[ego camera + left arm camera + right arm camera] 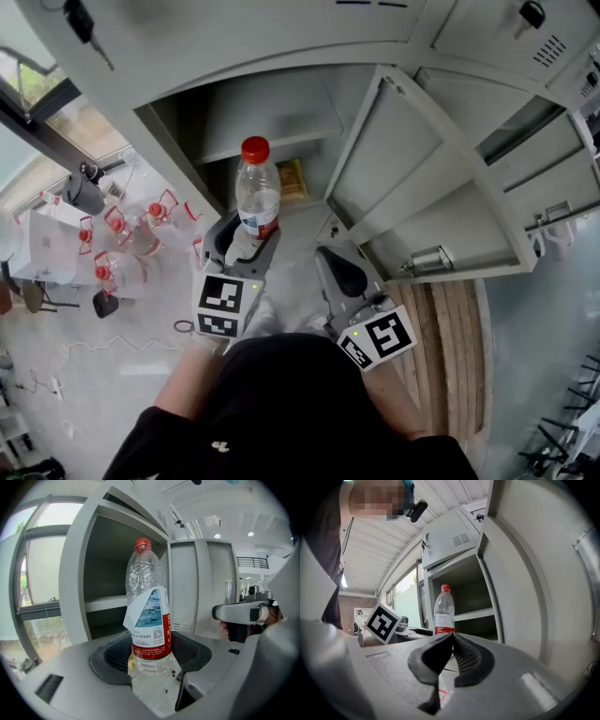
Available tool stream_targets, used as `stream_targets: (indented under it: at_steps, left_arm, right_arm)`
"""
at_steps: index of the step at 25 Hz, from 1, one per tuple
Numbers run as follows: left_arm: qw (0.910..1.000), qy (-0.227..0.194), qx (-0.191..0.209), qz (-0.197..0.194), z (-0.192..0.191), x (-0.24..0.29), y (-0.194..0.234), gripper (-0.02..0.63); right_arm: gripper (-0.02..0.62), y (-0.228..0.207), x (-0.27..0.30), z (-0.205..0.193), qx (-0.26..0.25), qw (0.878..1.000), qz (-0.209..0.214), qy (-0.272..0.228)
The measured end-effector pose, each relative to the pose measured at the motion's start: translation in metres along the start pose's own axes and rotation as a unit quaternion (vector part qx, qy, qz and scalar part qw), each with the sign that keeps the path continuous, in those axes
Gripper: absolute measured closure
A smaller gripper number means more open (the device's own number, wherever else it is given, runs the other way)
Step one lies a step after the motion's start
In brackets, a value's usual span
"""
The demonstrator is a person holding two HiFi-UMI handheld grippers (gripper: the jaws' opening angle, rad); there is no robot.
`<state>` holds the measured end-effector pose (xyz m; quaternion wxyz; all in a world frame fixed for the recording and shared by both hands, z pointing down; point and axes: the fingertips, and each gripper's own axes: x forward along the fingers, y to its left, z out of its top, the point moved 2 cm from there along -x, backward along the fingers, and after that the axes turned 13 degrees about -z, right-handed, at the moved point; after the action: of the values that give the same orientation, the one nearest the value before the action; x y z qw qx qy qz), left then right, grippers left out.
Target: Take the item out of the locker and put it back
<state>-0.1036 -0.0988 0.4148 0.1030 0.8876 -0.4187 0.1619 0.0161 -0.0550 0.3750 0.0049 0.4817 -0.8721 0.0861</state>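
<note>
1. Left gripper [246, 239] [150, 656]: jaws set wide and pinching the lower body of the bottle [257, 192] [149, 616], with one dark pad on each side of it.
2. Bottle: clear plastic, upright, red cap at 12 o'clock. Red and blue label, peeled loose at one upper corner. Carried in the left jaws just in front of the open locker [272, 112], not standing on the shelf [105, 603].
3. Locker: grey metal, compartment open. In the head view, door [394, 159] swung out at 3 o'clock from the bottle. Small yellow packet [292, 180] deeper inside, at 2 o'clock from the bottle.
4. Right gripper [339, 272] [452, 656]: jaws pressed together, tips touching, nothing between them. In the head view at 4 o'clock from the bottle, apart from it and close to the lower edge of the door. In the right gripper view, bottle [443, 609] seen at 12 o'clock above the closed jaws.
</note>
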Motion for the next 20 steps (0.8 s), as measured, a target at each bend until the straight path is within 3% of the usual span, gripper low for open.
stream_targets:
  at_steps: [20]
  left_arm:
    - [0.9982,-0.02,-0.009,0.057,-0.007,-0.077,0.007,0.328]
  right_arm:
    - [0.598,0.015,0.03,0.003,-0.011,0.999,0.045,0.003]
